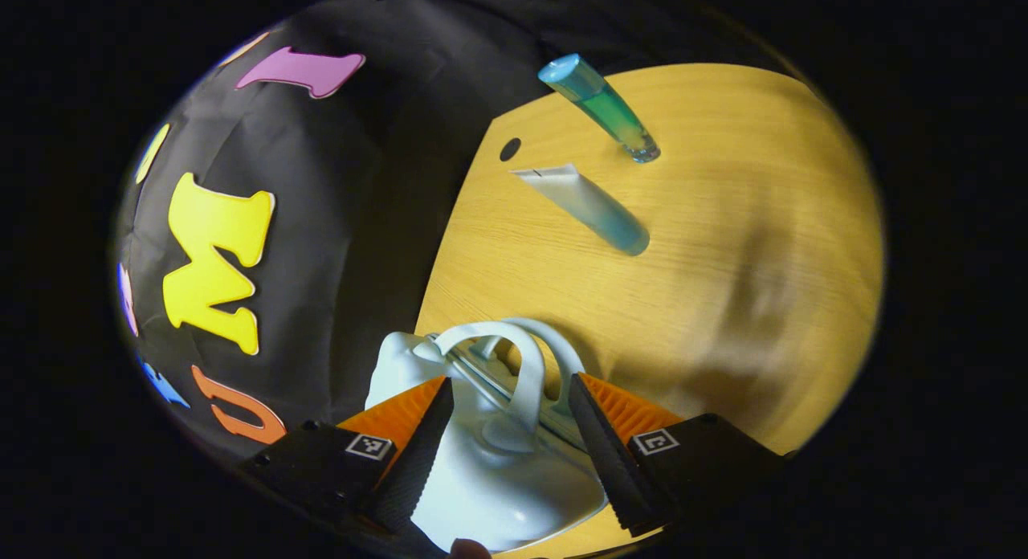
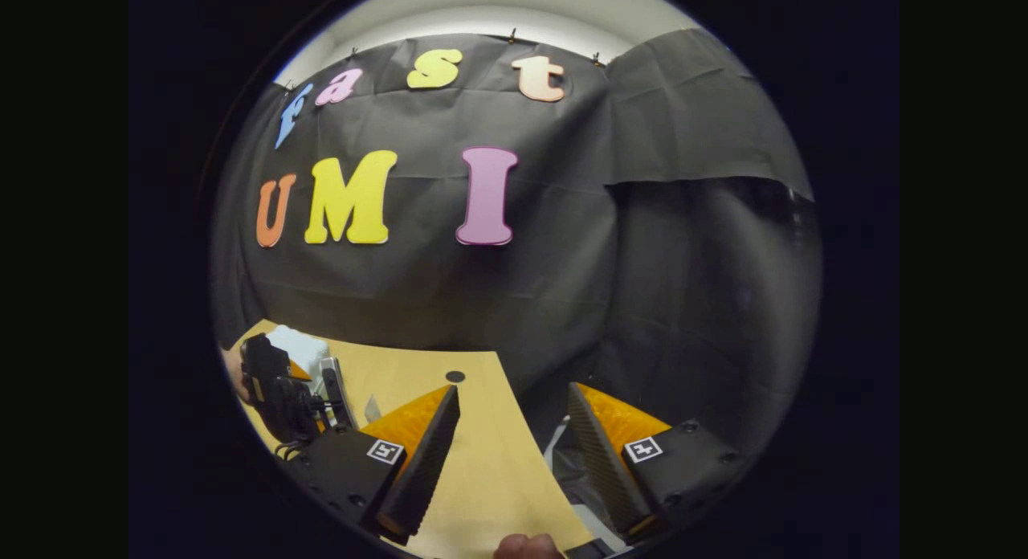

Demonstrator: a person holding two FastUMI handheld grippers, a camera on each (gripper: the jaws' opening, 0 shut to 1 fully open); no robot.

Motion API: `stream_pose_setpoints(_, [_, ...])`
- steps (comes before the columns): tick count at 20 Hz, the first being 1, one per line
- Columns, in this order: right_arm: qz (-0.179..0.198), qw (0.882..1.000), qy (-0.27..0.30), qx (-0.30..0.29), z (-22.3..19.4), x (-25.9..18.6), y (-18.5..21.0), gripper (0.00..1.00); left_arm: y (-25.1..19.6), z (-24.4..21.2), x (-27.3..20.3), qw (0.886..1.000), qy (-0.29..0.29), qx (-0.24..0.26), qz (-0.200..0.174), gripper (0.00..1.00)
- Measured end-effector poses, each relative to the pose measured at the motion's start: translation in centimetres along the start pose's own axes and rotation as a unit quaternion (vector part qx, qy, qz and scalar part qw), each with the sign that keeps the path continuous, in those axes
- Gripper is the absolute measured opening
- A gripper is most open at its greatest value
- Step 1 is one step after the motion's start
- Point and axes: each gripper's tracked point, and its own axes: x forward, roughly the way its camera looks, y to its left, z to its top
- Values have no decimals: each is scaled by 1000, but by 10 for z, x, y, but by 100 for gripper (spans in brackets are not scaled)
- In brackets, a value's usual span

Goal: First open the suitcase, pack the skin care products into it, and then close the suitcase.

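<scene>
A small pale-blue suitcase [image 1: 490, 479] lies shut on the wooden table [image 1: 723, 222], its looped handles [image 1: 526, 366] standing up. My left gripper [image 1: 510, 386] is open, one finger on each side of the handles without pressing them. Farther out lie two skin care products: a green-blue bottle [image 1: 602, 109] and a white tube with a blue cap end [image 1: 590, 206]. My right gripper [image 2: 512, 390] is open with nothing in it, over the table's [image 2: 482, 463] far edge. In the right gripper view the left gripper [image 2: 277, 398] sits over the suitcase [image 2: 299, 346] at far left.
The booth's black cloth wall [image 1: 361, 222] runs close behind the table's edge. A small dark hole [image 1: 510, 149] marks the tabletop near the tube. A hand's fingertip [image 2: 526, 547] shows behind the right gripper.
</scene>
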Motion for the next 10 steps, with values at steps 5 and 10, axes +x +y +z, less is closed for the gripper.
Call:
stream_pose_setpoints(5, [-35, 999, 13, 17, -13, -7, -26, 81, -3, -5, 23, 997, 38, 58, -16, 78])
stream_pose_setpoints(10, [-55, 998, 18, 24, -20, -10, -40, 81, -9, -8, 33, 994, 61, 81, -32, 65])
